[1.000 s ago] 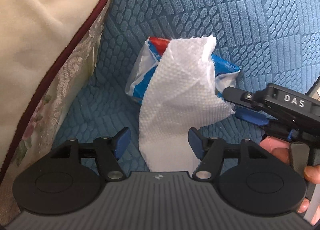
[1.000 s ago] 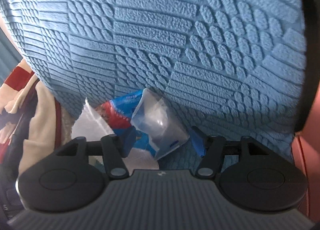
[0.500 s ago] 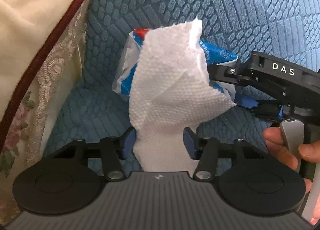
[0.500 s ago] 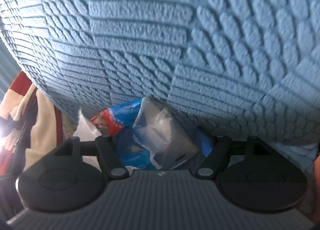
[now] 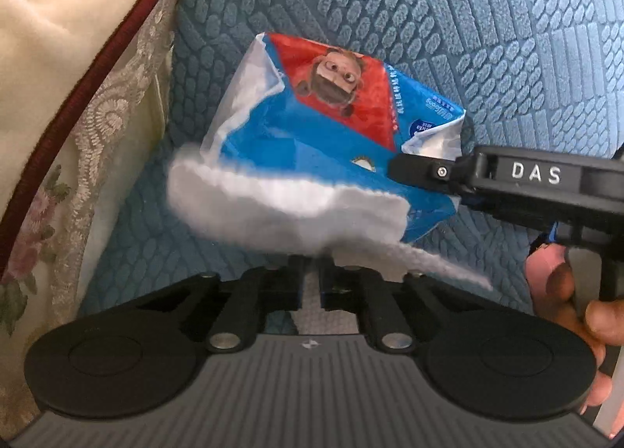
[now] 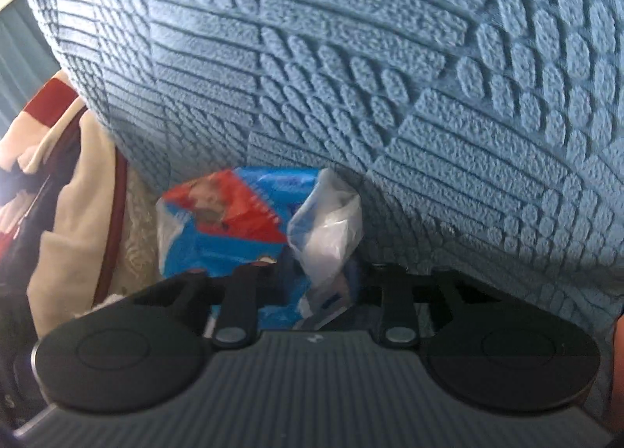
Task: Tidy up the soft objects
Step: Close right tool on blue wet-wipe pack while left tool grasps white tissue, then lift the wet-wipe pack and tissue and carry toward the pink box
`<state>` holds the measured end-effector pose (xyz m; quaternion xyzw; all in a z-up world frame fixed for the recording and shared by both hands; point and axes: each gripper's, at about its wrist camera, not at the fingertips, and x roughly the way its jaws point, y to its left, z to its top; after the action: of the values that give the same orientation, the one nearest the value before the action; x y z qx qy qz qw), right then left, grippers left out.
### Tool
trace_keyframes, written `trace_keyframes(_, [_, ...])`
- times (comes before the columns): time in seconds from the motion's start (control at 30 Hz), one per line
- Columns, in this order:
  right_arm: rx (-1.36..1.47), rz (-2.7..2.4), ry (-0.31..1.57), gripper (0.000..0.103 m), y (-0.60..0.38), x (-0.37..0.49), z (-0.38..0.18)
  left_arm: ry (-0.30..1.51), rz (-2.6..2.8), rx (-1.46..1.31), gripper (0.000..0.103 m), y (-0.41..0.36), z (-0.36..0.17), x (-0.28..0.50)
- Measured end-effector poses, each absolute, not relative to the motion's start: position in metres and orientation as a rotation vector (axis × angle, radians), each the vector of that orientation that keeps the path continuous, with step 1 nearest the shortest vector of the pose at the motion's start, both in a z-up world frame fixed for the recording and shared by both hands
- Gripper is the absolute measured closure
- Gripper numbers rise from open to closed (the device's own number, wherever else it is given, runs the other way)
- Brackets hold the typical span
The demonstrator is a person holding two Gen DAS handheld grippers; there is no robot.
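Blue embossed sofa fabric is filling most of both views, seat below and backrest behind. Soft plastic tissue pack, blue and red with a cartoon face print, is sitting on the seat right at the foot of the backrest, near a cream cushion with dark red piping and lace trim on the left side. Pack is open at its near edge and a white tissue sheet is coming out of it, blurred, drooping toward the camera. Left gripper is pressed together on the lower part of that sheet, jaws pinching the tissue with almost no gap. Right gripper is reaching in from the right, its black body marked DAS visible in the left wrist view, jaws closing on the crinkled clear-and-white end flap of the pack, plastic sitting between the fingers. Contact of both pads on the plastic is looking likely but partly hidden. A person's hand is gripping the right tool's handle at the lower right edge.
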<state>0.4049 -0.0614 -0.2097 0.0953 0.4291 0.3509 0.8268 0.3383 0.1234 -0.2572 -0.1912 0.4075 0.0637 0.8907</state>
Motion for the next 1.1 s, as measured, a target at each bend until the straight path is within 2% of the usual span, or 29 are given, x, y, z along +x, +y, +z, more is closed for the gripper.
trace_keyframes(0.23, [0.157, 0.708, 0.866, 0.081, -0.066, 0.392, -0.195, 0.822, 0.135, -0.411, 0.099, 0.131, -0.246, 0.332])
trace_keyframes(1.1, [0.040, 0.493, 0.736, 0.081, -0.129, 0.306, -0.142, 0.705, 0.115, -0.486, 0.101, 0.117, -0.189, 0.241])
